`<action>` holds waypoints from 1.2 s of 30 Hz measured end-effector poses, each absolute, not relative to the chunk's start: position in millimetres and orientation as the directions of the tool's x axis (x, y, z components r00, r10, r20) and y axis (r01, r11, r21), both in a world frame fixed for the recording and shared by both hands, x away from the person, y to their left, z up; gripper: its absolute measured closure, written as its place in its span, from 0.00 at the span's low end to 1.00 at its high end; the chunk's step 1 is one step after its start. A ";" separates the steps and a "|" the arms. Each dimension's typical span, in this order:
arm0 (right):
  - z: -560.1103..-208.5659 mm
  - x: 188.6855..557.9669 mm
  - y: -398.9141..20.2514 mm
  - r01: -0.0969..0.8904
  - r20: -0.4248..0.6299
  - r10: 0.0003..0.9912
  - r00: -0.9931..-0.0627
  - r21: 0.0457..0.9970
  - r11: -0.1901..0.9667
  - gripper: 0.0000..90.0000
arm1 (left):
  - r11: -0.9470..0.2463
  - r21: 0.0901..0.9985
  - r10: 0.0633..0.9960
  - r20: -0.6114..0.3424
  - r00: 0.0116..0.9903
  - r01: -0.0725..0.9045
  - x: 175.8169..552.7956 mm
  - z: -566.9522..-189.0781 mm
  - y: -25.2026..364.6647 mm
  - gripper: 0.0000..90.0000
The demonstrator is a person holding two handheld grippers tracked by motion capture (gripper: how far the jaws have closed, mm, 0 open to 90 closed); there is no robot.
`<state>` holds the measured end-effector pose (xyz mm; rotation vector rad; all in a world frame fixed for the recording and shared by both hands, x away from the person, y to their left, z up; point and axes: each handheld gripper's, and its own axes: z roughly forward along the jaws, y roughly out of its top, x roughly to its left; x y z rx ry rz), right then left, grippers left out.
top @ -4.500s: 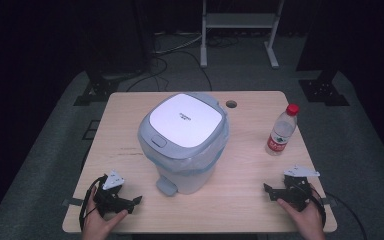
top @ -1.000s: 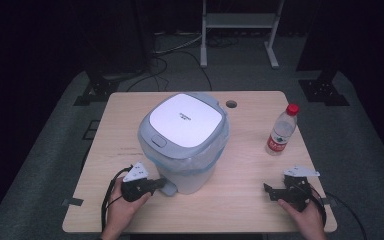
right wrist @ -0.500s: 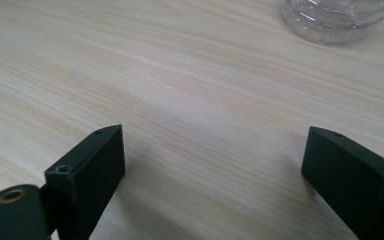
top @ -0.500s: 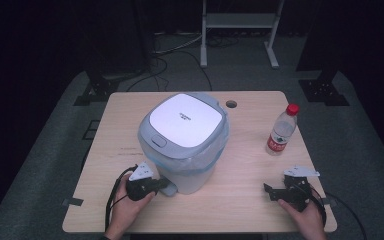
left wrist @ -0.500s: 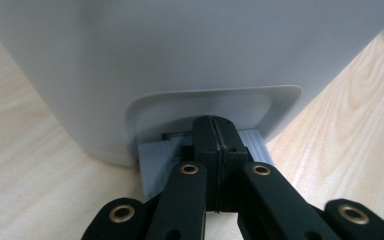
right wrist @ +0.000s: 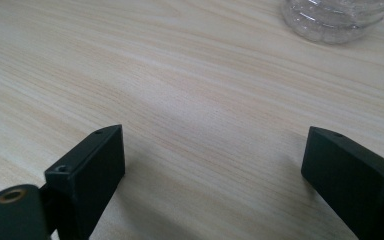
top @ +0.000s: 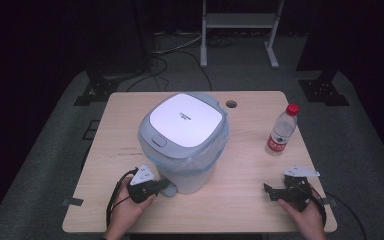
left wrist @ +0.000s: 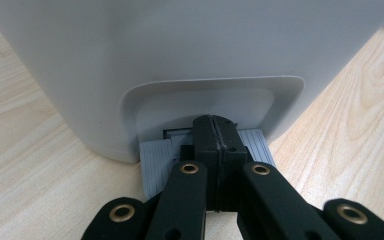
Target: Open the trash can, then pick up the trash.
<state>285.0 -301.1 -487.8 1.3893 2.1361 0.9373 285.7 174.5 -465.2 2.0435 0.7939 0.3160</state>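
Left gripper view shows the left hand-held gripper (left wrist: 215, 131) closed, tips on the pedal (left wrist: 257, 142) of the bin (top: 182, 145) mid-desk; next, likely press down to lift the lid (top: 184, 120).

Bright, evenly lit tabletop amid dark surroundings (close-ups slightly soft)

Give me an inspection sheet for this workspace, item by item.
Surface: light wooden table, round hole near its far edge.
Job's things: grey pedal bin, white lid down, clear liner at the rim; ribbed pedal at its base.
Clutter: water bottle, red cap, upright, right of the bin.
Grippers: left gripper with jaws shut, tips at the pedal; right gripper with jaws open, resting on the table.
Cables: black cable loops beside the left hand.
Surroundings: dark room, metal stand, floor cables.
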 end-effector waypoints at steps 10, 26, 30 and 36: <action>-487.9 285.0 -301.0 0.626 0.012 0.912 -0.410 0.731 0.272 0.10 | -0.392 0.815 0.652 -0.081 0.754 0.427 285.1 -468.5 174.1 1.00; -487.8 285.0 -301.1 0.626 0.013 0.912 -0.410 0.731 0.271 0.10 | -0.387 0.802 0.663 -0.099 0.742 0.454 286.1 -477.4 173.2 1.00; -487.8 285.0 -301.1 0.626 0.013 0.912 -0.410 0.731 0.271 0.10 | -0.357 0.813 0.663 -0.126 0.738 0.460 286.1 -480.0 175.7 1.00; -487.1 283.0 -301.4 0.628 0.013 0.913 -0.407 0.730 0.270 0.13 | -0.372 0.817 0.669 -0.092 0.737 0.440 283.2 -479.9 173.3 1.00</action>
